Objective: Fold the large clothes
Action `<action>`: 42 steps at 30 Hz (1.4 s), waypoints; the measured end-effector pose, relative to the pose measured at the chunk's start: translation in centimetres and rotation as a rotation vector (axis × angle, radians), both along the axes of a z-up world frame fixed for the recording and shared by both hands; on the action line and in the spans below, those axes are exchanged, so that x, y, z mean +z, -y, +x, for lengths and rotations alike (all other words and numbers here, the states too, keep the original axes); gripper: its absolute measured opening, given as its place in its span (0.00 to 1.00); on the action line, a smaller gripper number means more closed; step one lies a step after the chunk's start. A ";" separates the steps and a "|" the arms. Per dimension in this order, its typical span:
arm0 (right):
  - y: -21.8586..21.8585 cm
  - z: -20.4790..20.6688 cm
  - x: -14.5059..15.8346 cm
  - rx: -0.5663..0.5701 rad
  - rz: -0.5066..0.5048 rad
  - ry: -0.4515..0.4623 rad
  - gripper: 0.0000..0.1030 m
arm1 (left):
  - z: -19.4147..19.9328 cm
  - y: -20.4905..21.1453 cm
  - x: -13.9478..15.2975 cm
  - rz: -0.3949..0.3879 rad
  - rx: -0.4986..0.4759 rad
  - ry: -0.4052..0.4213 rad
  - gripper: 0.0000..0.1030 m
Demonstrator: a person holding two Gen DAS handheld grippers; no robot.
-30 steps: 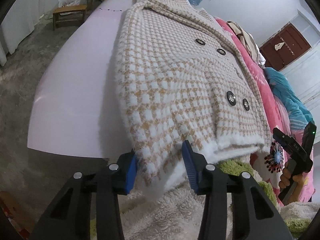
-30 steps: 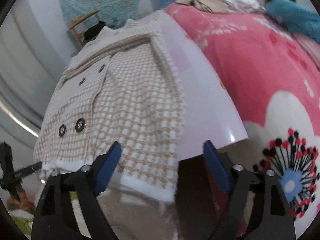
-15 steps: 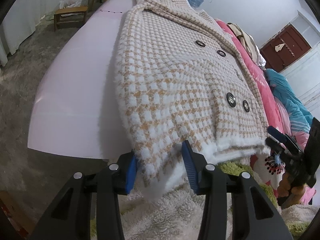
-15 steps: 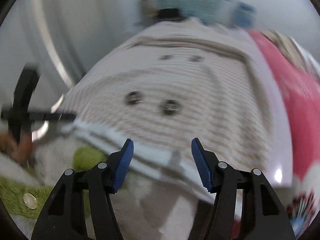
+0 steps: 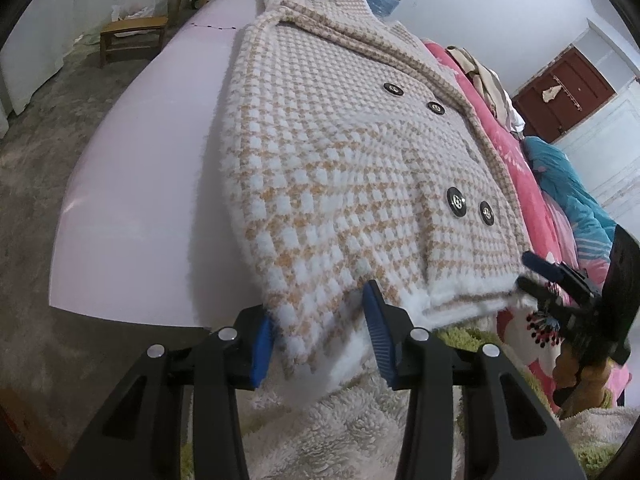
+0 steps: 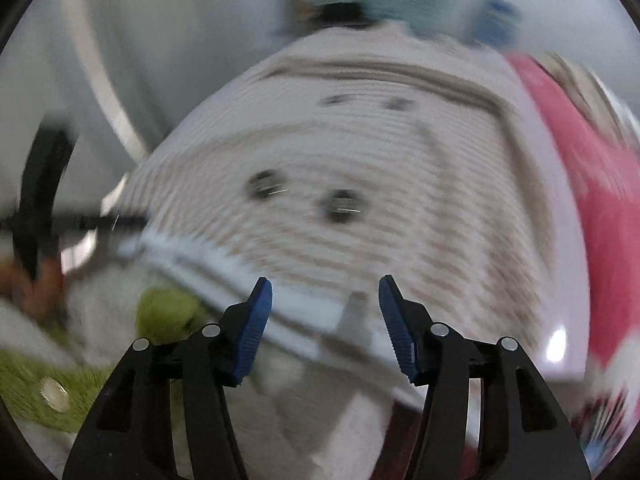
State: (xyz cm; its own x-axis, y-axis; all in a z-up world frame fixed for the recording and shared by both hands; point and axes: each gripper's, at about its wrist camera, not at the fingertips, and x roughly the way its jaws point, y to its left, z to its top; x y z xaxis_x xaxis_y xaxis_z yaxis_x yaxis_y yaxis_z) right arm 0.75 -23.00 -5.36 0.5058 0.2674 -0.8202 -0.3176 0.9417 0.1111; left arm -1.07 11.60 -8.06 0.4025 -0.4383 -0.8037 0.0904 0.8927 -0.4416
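Observation:
A fuzzy beige-and-white houndstooth coat (image 5: 340, 168) with black buttons lies face up on a pale pink table (image 5: 140, 184), its white hem hanging over the near edge. My left gripper (image 5: 318, 334) is open, its blue pads either side of the coat's near left hem corner. My right gripper (image 6: 326, 322) is open at the hem's white band; the right wrist view is blurred. In the left wrist view the right gripper (image 5: 536, 270) shows at the hem's right corner. The coat (image 6: 360, 184) fills the right wrist view.
A bed with a pink floral quilt (image 5: 516, 160) and a teal blanket (image 5: 572, 184) runs along the table's right side. A white and green fluffy rug (image 5: 352, 432) lies below the hem. A wooden stool (image 5: 132, 36) stands at the far left.
My right gripper has swung left from the table's right edge to the coat's hem and narrowed its opening. My left gripper has stayed at the left hem corner.

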 end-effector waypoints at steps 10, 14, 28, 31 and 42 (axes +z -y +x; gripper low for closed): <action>13.0 -2.4 -2.4 -0.563 0.263 -0.093 0.56 | -0.6 0.5 0.3 0.039 -0.066 0.002 0.39; 14.1 -3.7 -3.8 -0.609 0.340 -0.148 0.56 | -1.0 0.7 0.8 0.060 -0.078 0.017 0.34; 13.5 -6.3 -4.3 -0.608 0.543 -0.235 0.11 | -0.2 0.6 2.2 -0.016 -0.145 0.036 0.17; 13.7 -6.4 -4.6 -0.631 0.576 -0.240 0.17 | 0.3 0.7 2.1 -0.039 -0.165 0.028 0.17; 12.7 -7.5 0.4 -0.586 0.509 -0.093 0.05 | 0.8 0.4 3.2 -0.107 -0.184 0.059 0.11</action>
